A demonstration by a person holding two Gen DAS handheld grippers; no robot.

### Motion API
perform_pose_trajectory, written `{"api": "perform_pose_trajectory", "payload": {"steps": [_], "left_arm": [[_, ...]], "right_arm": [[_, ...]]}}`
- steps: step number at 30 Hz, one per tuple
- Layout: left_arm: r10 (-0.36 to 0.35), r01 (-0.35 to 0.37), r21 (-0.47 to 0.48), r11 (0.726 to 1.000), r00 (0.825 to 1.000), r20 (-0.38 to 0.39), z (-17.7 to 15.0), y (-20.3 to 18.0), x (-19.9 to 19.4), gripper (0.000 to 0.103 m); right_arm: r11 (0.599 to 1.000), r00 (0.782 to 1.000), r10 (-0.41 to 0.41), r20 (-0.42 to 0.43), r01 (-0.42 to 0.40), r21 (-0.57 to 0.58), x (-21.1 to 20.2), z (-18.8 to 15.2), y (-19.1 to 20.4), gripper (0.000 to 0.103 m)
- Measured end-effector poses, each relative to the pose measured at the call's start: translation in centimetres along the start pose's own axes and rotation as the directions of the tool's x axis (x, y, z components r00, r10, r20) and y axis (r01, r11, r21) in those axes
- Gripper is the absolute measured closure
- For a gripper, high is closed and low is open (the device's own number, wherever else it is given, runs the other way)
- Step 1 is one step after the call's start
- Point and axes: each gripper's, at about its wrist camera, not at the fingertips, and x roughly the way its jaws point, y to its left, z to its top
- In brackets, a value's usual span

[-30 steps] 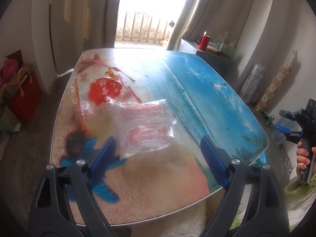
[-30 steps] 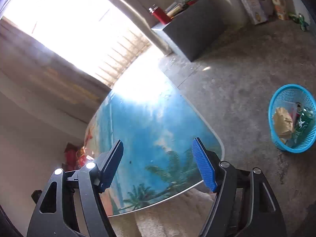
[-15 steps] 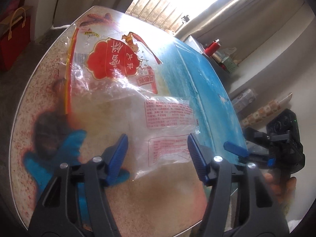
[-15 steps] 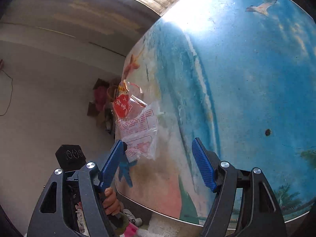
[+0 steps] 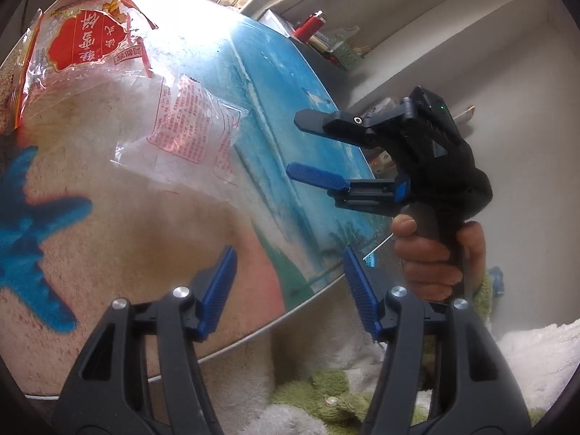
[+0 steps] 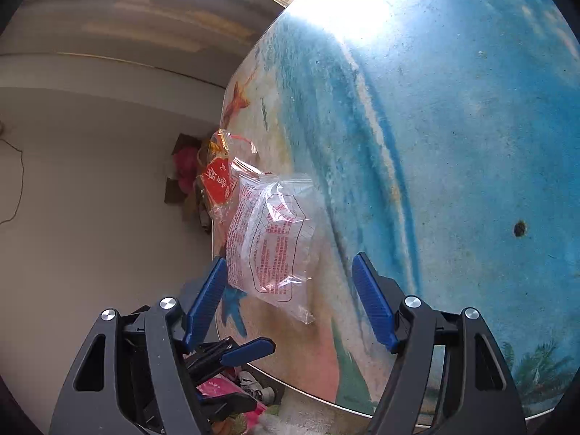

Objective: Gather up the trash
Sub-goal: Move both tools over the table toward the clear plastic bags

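1. Nearest us in the left wrist view, our left gripper has its blue pads apart with nothing between them; the jaws have just been closing, yet they grip nothing and stand open over the near edge of the table
2. Below that gripper, past the table's rim, lie a white towel and a green fluffy cloth
3. To its right, a hand grasps the handle of our right gripper, which reaches in over the table with its jaws spread and empty
4. In the right wrist view, our right gripper is open too, and the near corner of the clear bag lies on the table between and just ahead of its pads, which do not press on it
5. From the left gripper, the same clear bag with red print lies ahead and to the left, flat on the sandy part of the table
6. Beyond it, further left and ahead, lies the red wrapper, its edge overlapping the clear bag; from the right gripper the red wrapper sits just beyond the bag, near the table's far left rim
7. Furthest ahead of the left gripper, a red bottle stands on a dark cabinet by the wall
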Motion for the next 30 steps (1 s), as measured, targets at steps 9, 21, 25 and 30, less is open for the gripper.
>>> {"api": "perform_pose_trajectory", "payload": {"steps": [9, 21, 25, 30], "left_arm": [[0.285, -0.313, 0.102, 0.944, 0.932, 0.224, 4.9, -1.1, -3.1, 0.018], [0.309, -0.302, -0.135, 0.944, 0.95, 0.035, 9.7, 5.7, 2.6, 0.032], [0.323, -0.318, -0.113, 0.941, 0.946, 0.034, 9.0, 4.9, 2.7, 0.041], [0.404, -0.404, -0.006, 0.915, 0.914, 0.049, 8.2, 3.2, 3.3, 0.05]], "right_arm": [[0.998, 0.999, -0.011, 0.051, 0.008, 0.057, -2.7, -1.4, -2.4, 0.033], [0.999, 0.999, -0.012, 0.048, 0.01, 0.037, -2.3, -2.3, -2.4, 0.033], [0.999, 0.999, -0.011, 0.047, 0.009, 0.046, -2.3, -2.3, -2.7, 0.033], [0.999, 0.998, -0.025, 0.054, 0.023, 0.035, -2.3, -2.5, -2.6, 0.033]]}}
